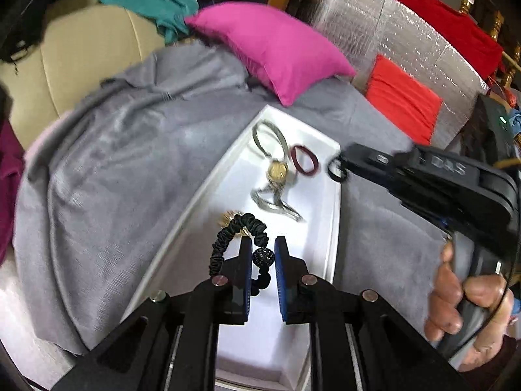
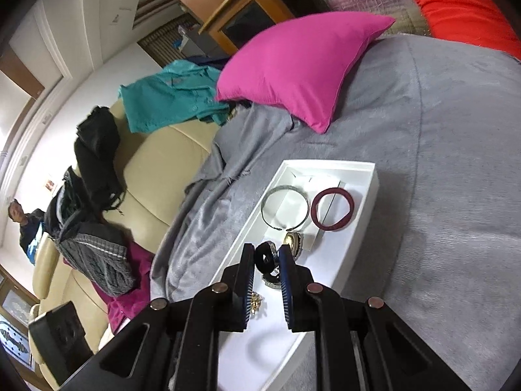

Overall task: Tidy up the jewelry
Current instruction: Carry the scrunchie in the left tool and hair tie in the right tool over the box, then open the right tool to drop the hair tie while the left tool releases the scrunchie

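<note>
Here, black scrunchie bracelet (image 1: 239,241) arching leftward, bead between left gripper (image 1: 263,257) fingers (image 1: 246,260)

Each camera sits just behind its own tool, looking forward and down along the fingers, close over the white tray (image 1: 329,192). Both views share the tray (image 2: 368,195), grey blanket (image 1: 123,163) and pink pillow (image 2: 299,65).

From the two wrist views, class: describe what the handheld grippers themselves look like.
Both grippers, left and right, are black, with angular linkage arms, round silver pivot pins and blue ribbed pads. The right one's body bears pale embossed lettering, blurred. A bare hand grips its grey handle.
</note>
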